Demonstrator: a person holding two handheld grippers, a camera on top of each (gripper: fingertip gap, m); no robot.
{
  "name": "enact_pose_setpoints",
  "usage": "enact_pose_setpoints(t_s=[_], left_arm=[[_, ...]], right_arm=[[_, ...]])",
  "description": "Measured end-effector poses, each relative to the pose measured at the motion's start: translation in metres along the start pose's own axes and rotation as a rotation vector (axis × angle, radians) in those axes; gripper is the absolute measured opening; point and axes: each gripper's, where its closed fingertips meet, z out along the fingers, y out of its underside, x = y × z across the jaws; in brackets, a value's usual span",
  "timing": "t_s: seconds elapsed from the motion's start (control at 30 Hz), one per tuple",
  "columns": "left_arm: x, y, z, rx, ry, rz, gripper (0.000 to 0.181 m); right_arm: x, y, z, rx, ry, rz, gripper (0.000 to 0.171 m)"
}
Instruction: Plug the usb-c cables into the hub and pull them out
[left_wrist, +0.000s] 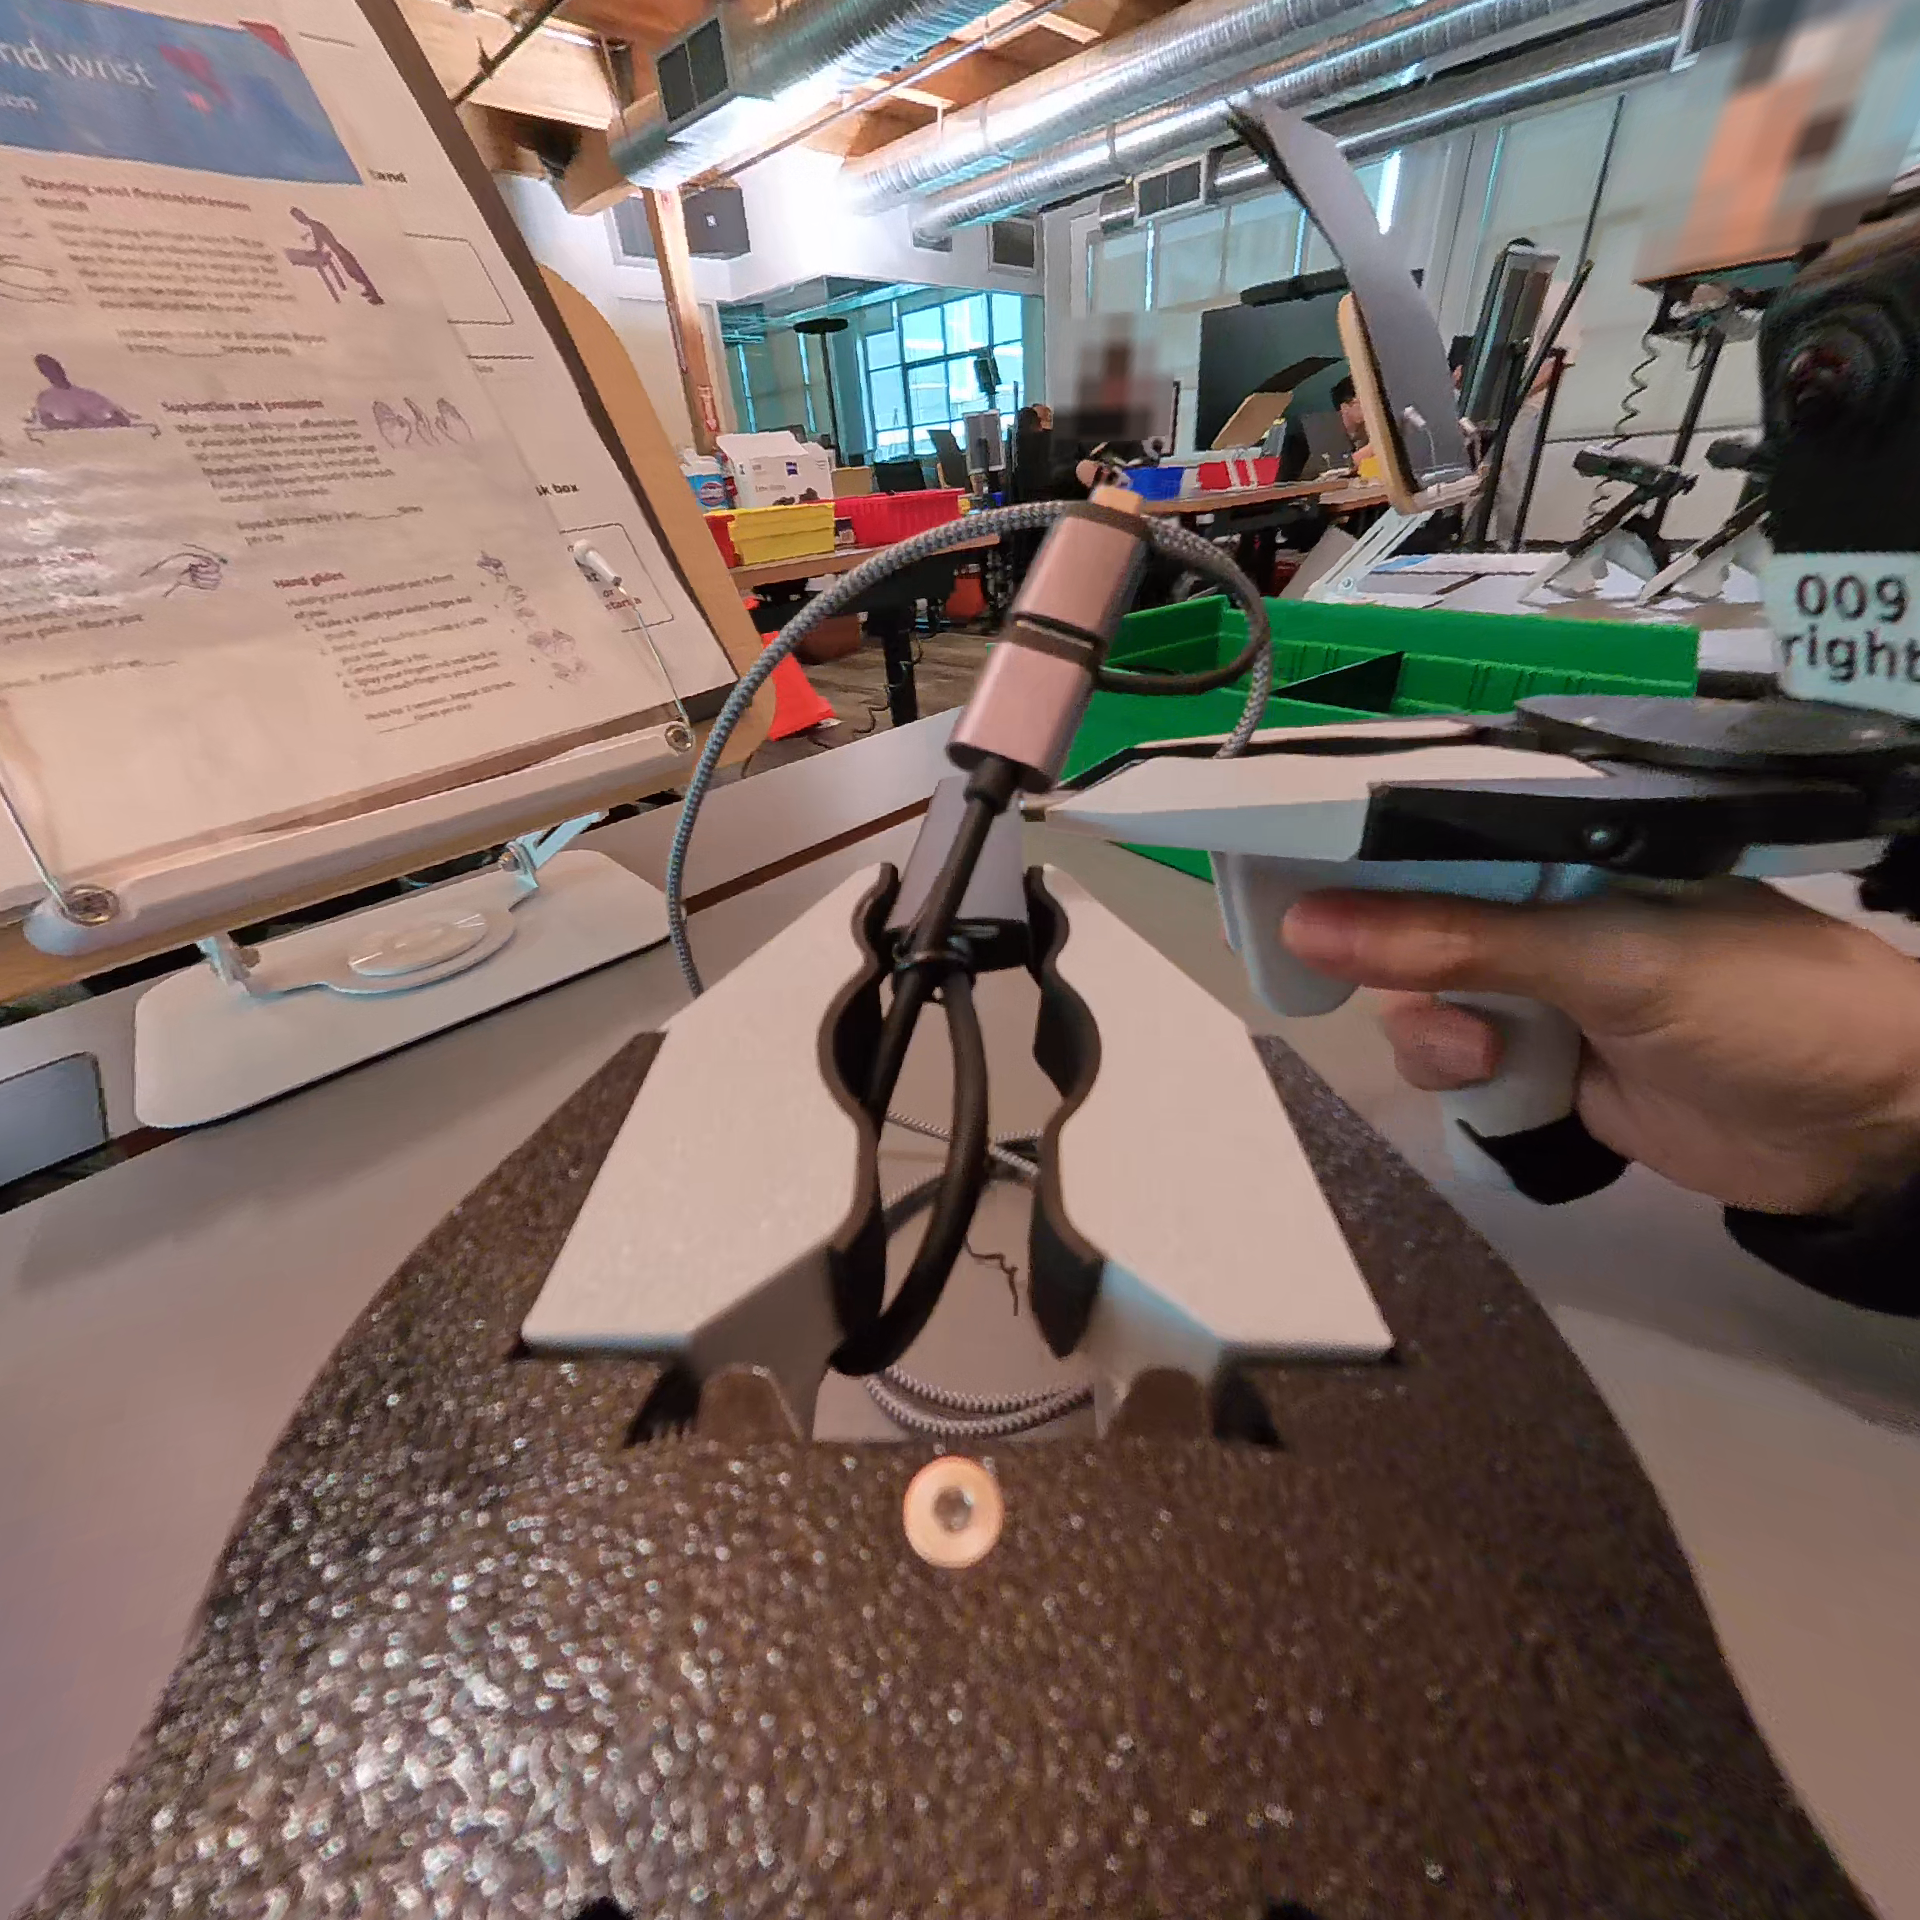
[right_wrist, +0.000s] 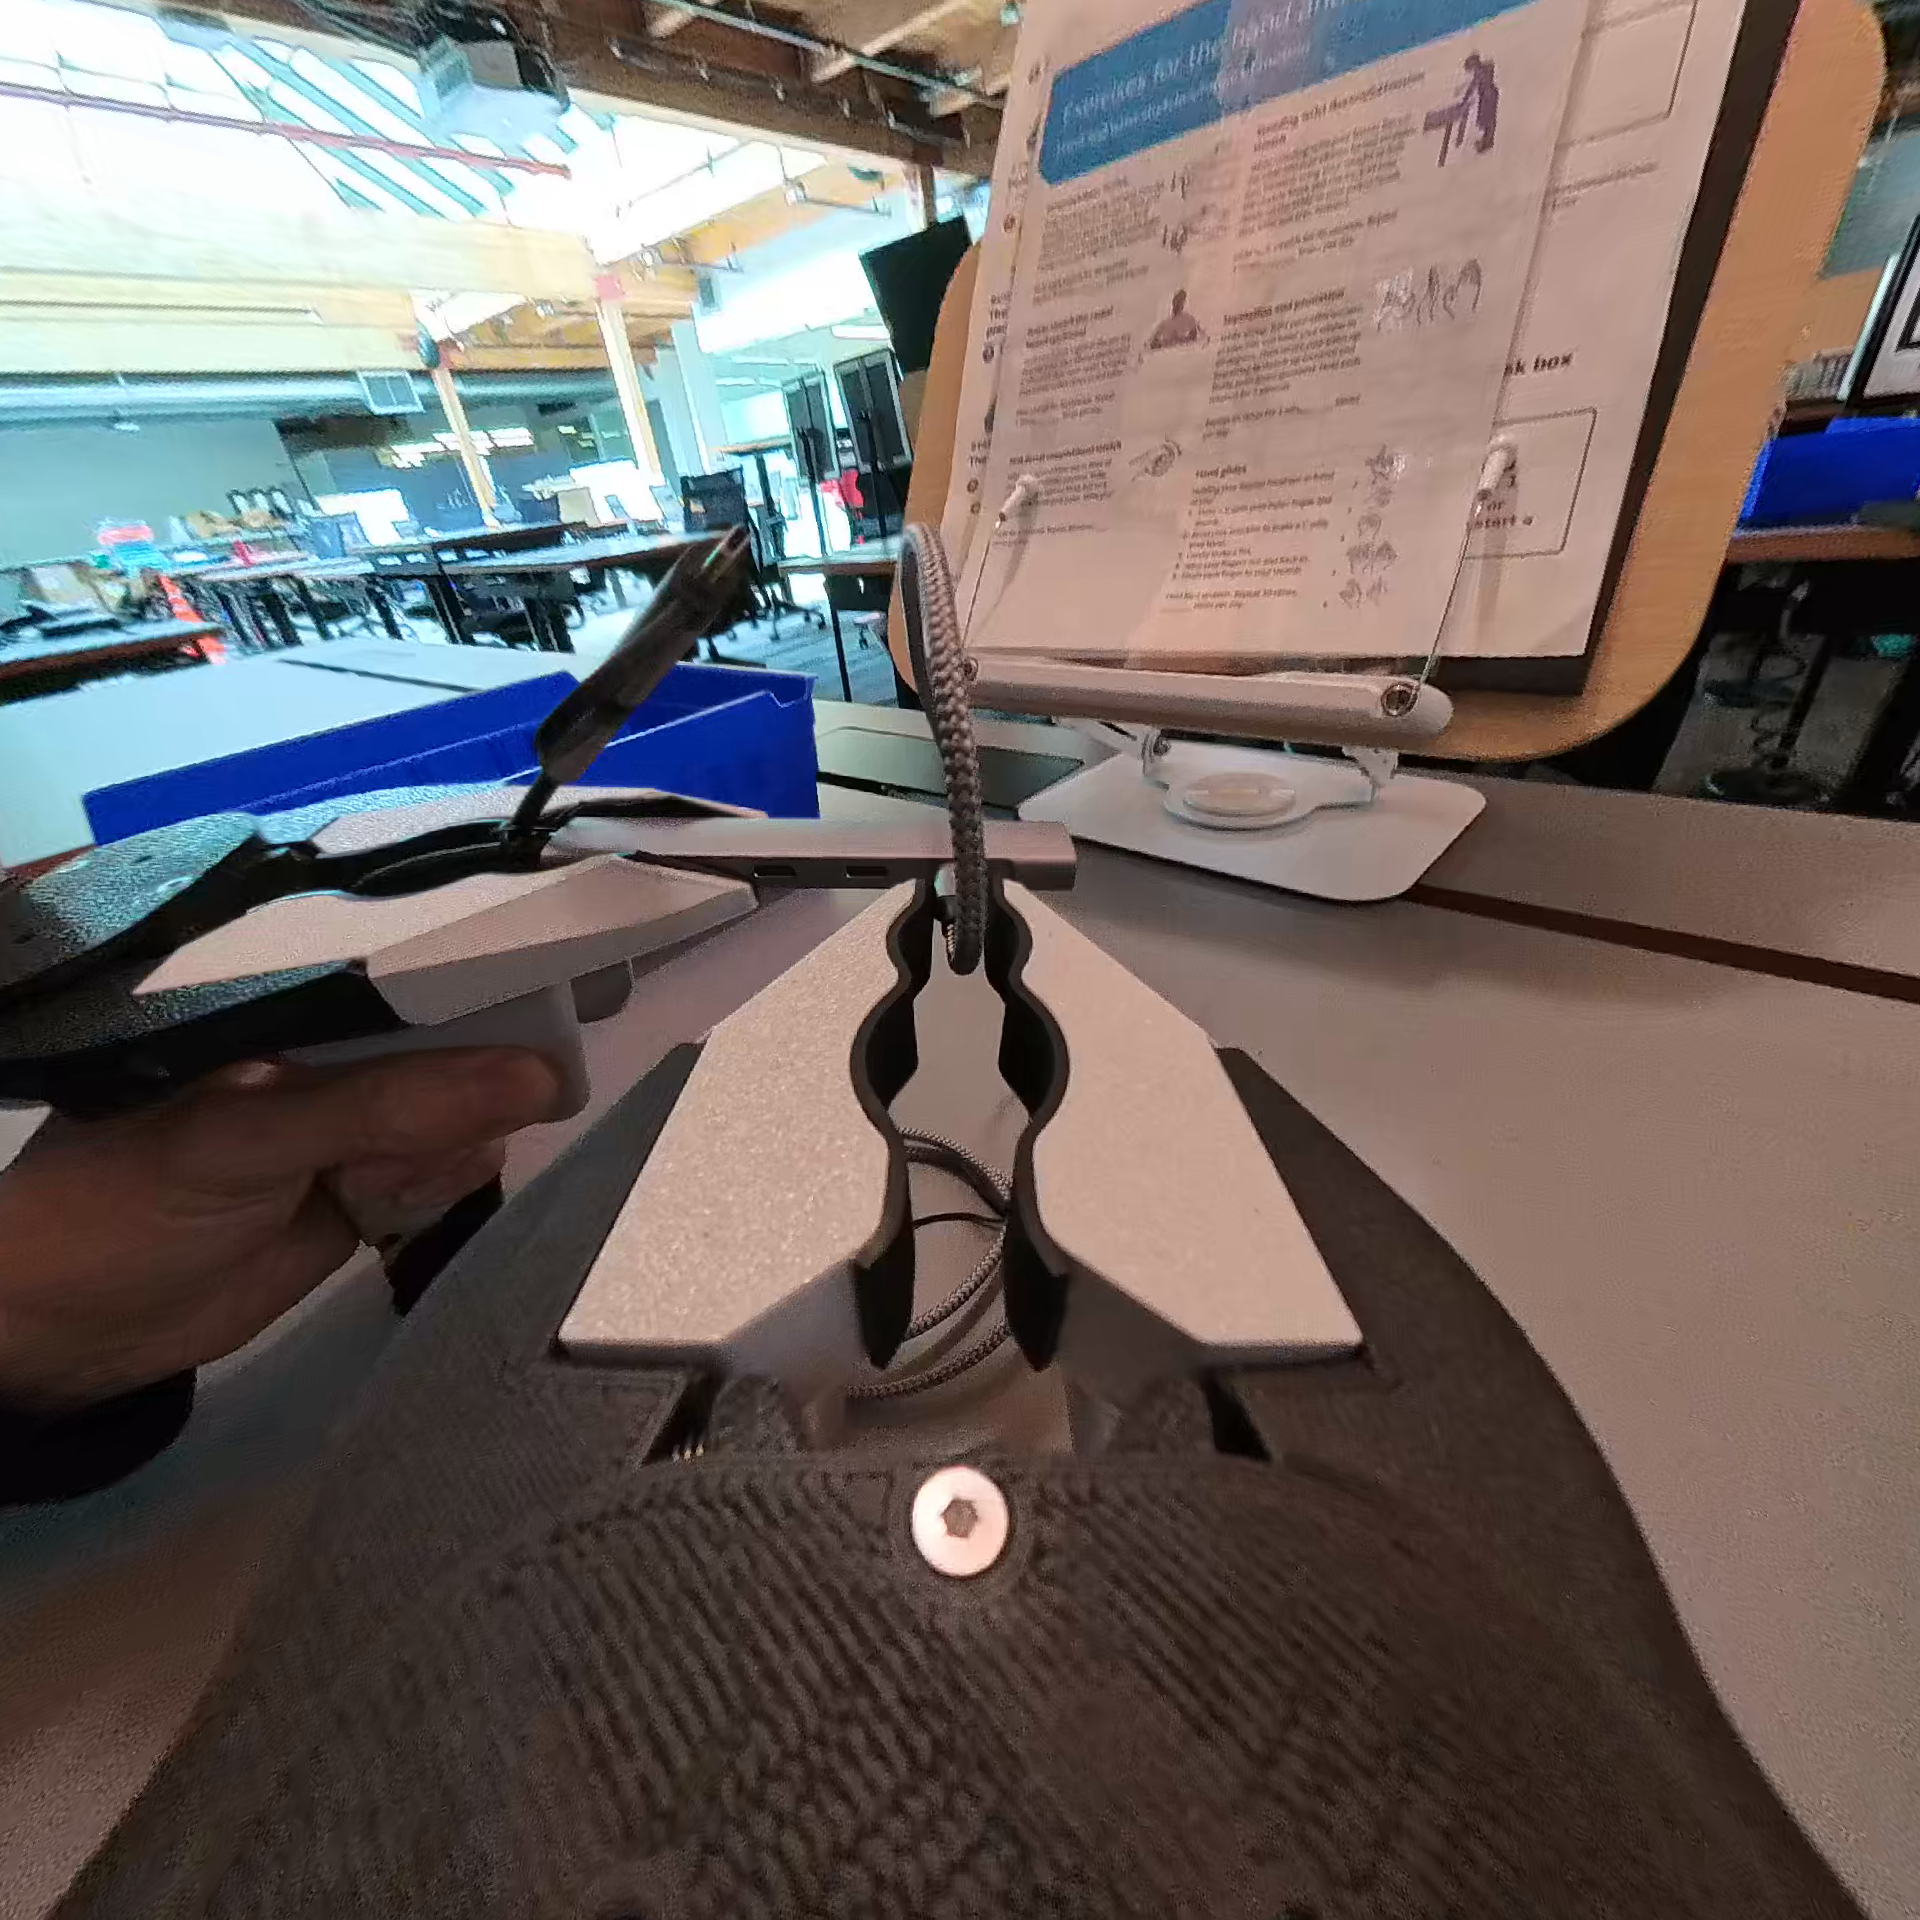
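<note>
- My left claw (left_wrist: 956, 914) is pinched on the grey hub (right_wrist: 831, 844), near the end where its own black lead (left_wrist: 914, 1091) comes out. I judge this grip is there to keep the hub from sliding while a plug is pushed or pulled.
- That black lead loops down between my left fingers (left_wrist: 727, 1143), and its pink metal plug housing (left_wrist: 1039, 665) sticks up and away, clear of the port side.
- My right claw (right_wrist: 961, 925) is pressed together on the braided usb-c cable (right_wrist: 951, 727) right at the hub's long edge. The plug itself is hidden by the fingertips, so I cannot tell whether it is seated.
- Two ports just left of that spot show empty.
- The braided cable arcs up and over, with more of it coiled on the worktop (right_wrist: 1455, 1143) beneath my claws.
- Outward, a document stand (right_wrist: 1247, 416) sits close behind the hub, limiting room beyond it. A blue bin (right_wrist: 675, 738) lies left, a green bin (left_wrist: 1455, 665) right. The worktop towards me looks open for pulling back.
</note>
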Motion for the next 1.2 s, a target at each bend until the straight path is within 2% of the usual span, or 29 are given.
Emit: enact_pose_setpoints(t_s=[0.2,0.5,0.57,0.6,0.63,0.67,0.73,0.87,0.97,1.0,1.13,1.2], left_arm=[[0.001,-0.006,-0.002,-0.007,-0.025,0.029,0.023],[0.013,-0.009,-0.001,-0.006,0.030,0.039,0.023],[-0.035,-0.001,-0.007,-0.045,-0.209,0.036,0.022],[-0.056,0.003,-0.011,-0.041,-0.216,-0.091,0.022],[-0.060,0.002,-0.014,-0.017,-0.132,-0.245,0.022],[-0.053,0.000,-0.017,0.015,-0.055,-0.263,0.022],[-0.013,-0.001,-0.013,0.019,0.137,-0.211,0.022],[0.059,0.002,-0.008,-0.022,0.493,-0.132,0.022],[0.088,-0.004,-0.022,0.027,0.686,-0.137,0.022],[0.088,-0.009,-0.025,0.057,0.698,-0.143,0.022],[0.060,-0.021,-0.025,0.137,0.580,-0.187,0.021],[0.060,-0.021,-0.028,0.147,0.619,-0.229,0.021]], right_arm=[[-0.003,-0.004,-0.004,-0.019,0.030,0.060,0.008],[-0.001,-0.009,-0.019,-0.047,0.071,-0.022,0.009],[-0.002,-0.020,-0.034,0.007,0.047,0.011,0.008],[0.006,-0.025,-0.045,0.037,0.085,0.009,0.009],[0.016,-0.025,-0.055,0.055,0.135,0.004,0.008],[0.023,-0.022,-0.059,0.062,0.151,0.010,0.008],[0.027,-0.029,-0.062,0.112,0.142,0.040,0.008],[0.032,-0.043,-0.063,0.121,0.183,-0.036,0.008],[0.031,-0.058,-0.060,0.098,0.181,-0.062,0.008],[0.029,-0.070,-0.061,0.103,0.174,-0.065,0.008],[0.016,-0.140,-0.067,0.151,0.127,-0.125,0.009],[0.013,-0.176,-0.072,0.157,0.108,-0.169,0.008]])
